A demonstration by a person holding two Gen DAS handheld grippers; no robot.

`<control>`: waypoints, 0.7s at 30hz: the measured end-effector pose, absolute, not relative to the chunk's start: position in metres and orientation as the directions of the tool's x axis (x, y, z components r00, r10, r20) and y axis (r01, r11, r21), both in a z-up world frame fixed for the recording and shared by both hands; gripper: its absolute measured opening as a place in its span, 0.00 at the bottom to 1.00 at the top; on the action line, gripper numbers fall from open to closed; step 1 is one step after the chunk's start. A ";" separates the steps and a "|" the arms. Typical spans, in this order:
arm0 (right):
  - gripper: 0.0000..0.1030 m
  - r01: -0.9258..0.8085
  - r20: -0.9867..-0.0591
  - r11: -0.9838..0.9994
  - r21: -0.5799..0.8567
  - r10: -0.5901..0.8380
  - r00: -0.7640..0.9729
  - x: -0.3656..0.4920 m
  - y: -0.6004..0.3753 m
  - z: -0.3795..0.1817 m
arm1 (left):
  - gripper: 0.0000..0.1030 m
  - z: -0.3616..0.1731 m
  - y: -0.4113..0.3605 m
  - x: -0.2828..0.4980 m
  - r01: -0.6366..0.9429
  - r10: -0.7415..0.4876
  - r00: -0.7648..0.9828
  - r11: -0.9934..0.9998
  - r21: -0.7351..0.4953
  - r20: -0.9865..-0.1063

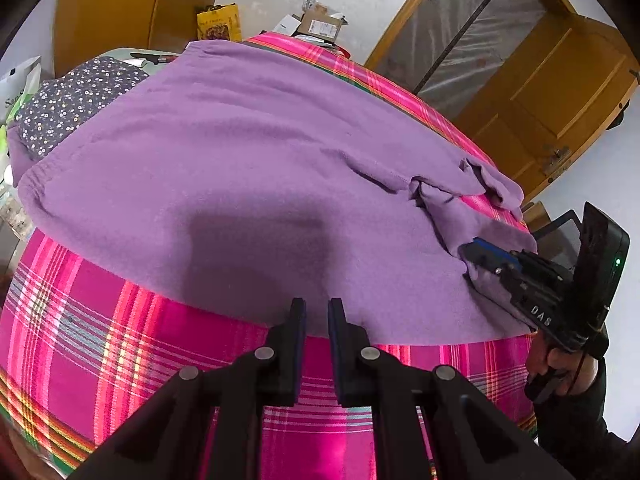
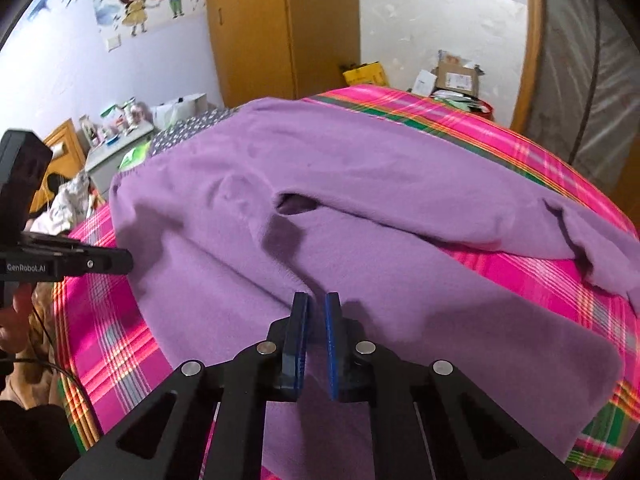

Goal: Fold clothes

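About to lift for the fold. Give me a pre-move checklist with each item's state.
1. Right gripper pinching the purple garment: ok, fabric ridge between its pads.
2. Left gripper holding fabric: not ok, nothing between its narrow jaws, at the garment's near edge.
3. Garment lying flat: not ok, bunched folds near the right gripper.
4. Plaid bedsheet free of the grip: cannot tell.
5. Floral cloth clear of the garment: not ok, garment edge overlaps it.

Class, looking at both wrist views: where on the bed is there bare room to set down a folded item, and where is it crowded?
Free: the pink plaid bedspread nearest the left gripper, below the purple garment's hem. Crowded: the far corner, with the floral cloth and boxes.
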State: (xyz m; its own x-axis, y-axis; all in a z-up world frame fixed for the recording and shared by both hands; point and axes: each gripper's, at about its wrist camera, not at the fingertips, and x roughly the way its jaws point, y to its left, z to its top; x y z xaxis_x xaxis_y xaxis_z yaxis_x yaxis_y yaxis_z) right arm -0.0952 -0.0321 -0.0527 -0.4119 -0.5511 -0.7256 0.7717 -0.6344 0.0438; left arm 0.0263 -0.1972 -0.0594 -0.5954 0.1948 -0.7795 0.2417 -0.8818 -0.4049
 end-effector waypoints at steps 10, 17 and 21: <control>0.05 0.623 -0.643 -0.772 0.130 -0.544 -0.540 -0.113 0.041 -0.023 | 0.11 -0.059 -0.190 0.024 0.222 0.203 -0.583 -0.892 -0.394 -0.787; 0.33 0.702 -0.669 -0.704 0.107 -0.574 -0.473 -0.091 0.018 -0.032 | 0.11 -0.060 -0.176 0.018 0.195 0.220 -0.572 -0.899 -0.391 -0.790; 0.32 0.717 -0.665 -0.687 0.118 -0.591 -0.457 -0.083 0.006 -0.041 | 0.11 -0.057 -0.169 0.017 0.186 0.201 -0.571 -0.913 -0.364 -0.796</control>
